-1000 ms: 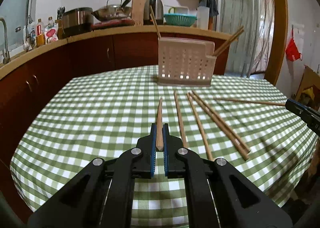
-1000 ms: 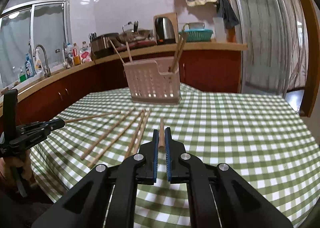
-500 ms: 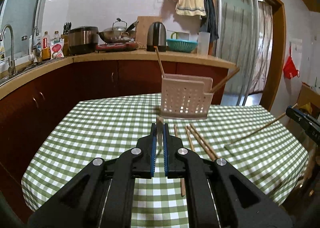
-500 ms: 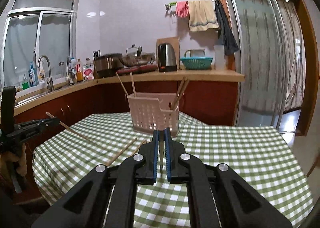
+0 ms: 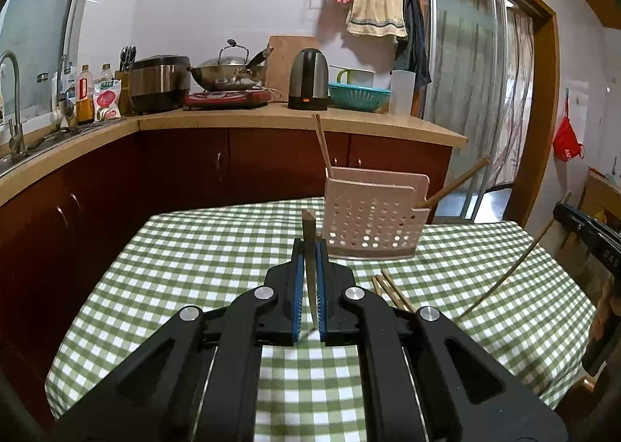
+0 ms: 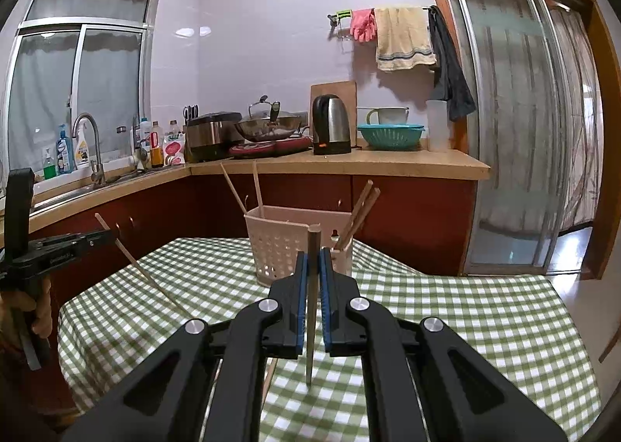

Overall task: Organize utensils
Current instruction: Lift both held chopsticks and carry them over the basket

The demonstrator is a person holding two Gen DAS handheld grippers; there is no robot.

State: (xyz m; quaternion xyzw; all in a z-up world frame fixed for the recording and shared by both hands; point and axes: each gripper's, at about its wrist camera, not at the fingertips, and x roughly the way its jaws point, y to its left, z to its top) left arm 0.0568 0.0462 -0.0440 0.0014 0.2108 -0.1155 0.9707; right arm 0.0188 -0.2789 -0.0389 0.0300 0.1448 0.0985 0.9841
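Gripping one chopstick apiece, both tools are clamped tight: the left gripper (image 5: 309,267) pinches a wooden chopstick (image 5: 308,232) held upright between its blue pads, and the right gripper (image 6: 313,271) pinches another chopstick (image 6: 313,286) the same way. Nearer on the green checked tablecloth (image 5: 194,267), a few loose chopsticks (image 5: 388,288) lie flat, not yet collected. Farther back stands the pale perforated utensil holder (image 5: 372,217), with several chopsticks already leaning inside. By my judgement the job is partway through.

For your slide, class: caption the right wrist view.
Right gripper holds a chopstick upright before the perforated holder on the checked table.
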